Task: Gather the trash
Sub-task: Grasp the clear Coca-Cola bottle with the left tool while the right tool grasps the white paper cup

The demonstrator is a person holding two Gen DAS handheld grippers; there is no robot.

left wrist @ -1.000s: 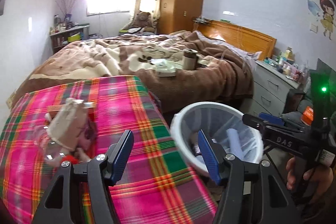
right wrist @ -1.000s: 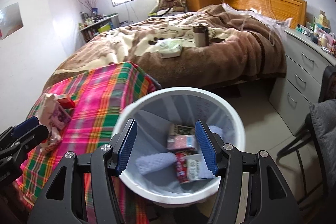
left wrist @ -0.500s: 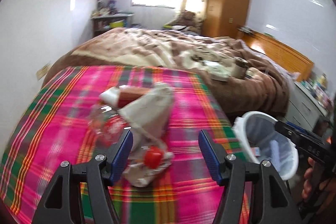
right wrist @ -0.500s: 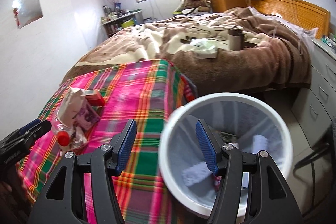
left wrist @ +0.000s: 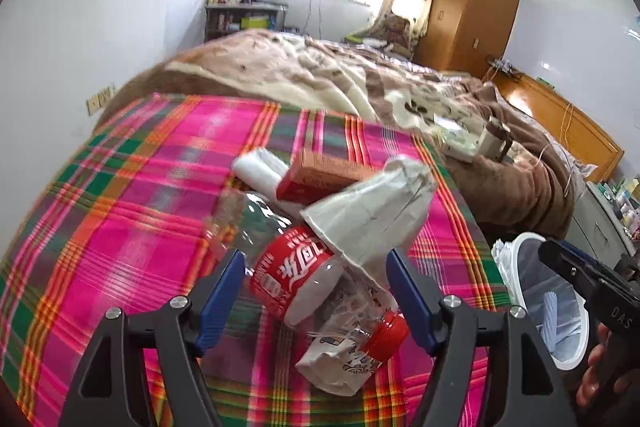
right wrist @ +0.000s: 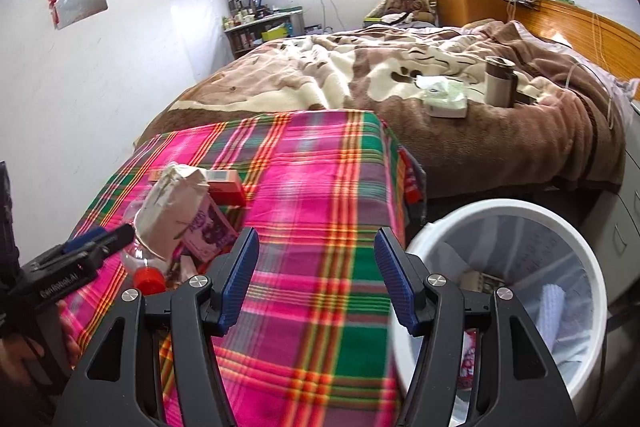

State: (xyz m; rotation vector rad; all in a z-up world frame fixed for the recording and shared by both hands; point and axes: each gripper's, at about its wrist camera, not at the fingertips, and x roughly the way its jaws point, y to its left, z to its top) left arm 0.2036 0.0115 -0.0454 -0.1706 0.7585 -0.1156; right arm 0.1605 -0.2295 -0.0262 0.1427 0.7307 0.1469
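A pile of trash lies on the plaid cloth [left wrist: 132, 227]: a clear plastic bottle [left wrist: 296, 275] with a red label and red cap, a crumpled paper bag [left wrist: 372, 219], a red box [left wrist: 320, 175] and a white roll [left wrist: 260, 167]. My left gripper [left wrist: 316, 291] hovers at the pile, its jaws opening. The bottle lies between its blue pads [left wrist: 224, 287], which do not press on it. My right gripper [right wrist: 316, 279] is open over bare cloth, with nothing between its fingers. The white lined bin [right wrist: 500, 207] stands to its right and holds several discarded pieces.
Behind the cloth is a bed under a brown blanket [right wrist: 460, 131], with a tissue pack [right wrist: 444, 101] and a steel mug [right wrist: 500, 83] on it. Grey drawers [right wrist: 628, 211] stand right of the bin. A wooden wardrobe [left wrist: 468, 7] is at the back.
My left gripper swung left from the bin to the trash pile and its jaws widened around the bottle. My right gripper moved left from above the bin to over the cloth.
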